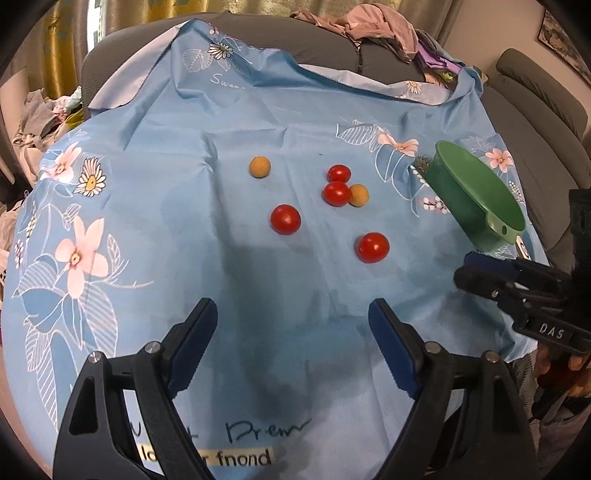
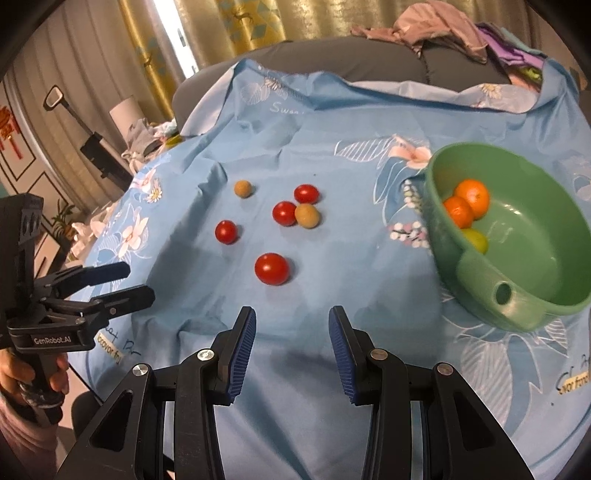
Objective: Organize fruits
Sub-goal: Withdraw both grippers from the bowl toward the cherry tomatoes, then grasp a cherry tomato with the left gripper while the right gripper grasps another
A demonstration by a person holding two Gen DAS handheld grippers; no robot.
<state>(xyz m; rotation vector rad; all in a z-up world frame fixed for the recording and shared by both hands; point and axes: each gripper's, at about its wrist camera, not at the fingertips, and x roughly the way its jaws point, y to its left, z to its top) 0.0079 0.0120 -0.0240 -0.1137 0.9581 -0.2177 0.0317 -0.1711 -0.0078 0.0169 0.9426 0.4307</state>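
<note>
Green bowl, 4 red tomatoes, blue flowered cloth.

Blue floral cloth draped over grey sofa; clothes pile behind; gold curtains.

Light is coming in soft and even; both views are reading moderately bright, with daylight glowing through the curtains at the upper left. A broad dark shadow is lying on the blue cloth ahead of the left tool; fainter shadows are sitting under the right tool and beside each tomato. Small white highlights are glinting on the tomato skins, and a mild sheen is showing inside the green bowl. Fisheye distortion is bending straight lines at the edges, and black vignette is filling the corners. Focus is holding reasonably sharp centrally, softening toward the rims.
</note>
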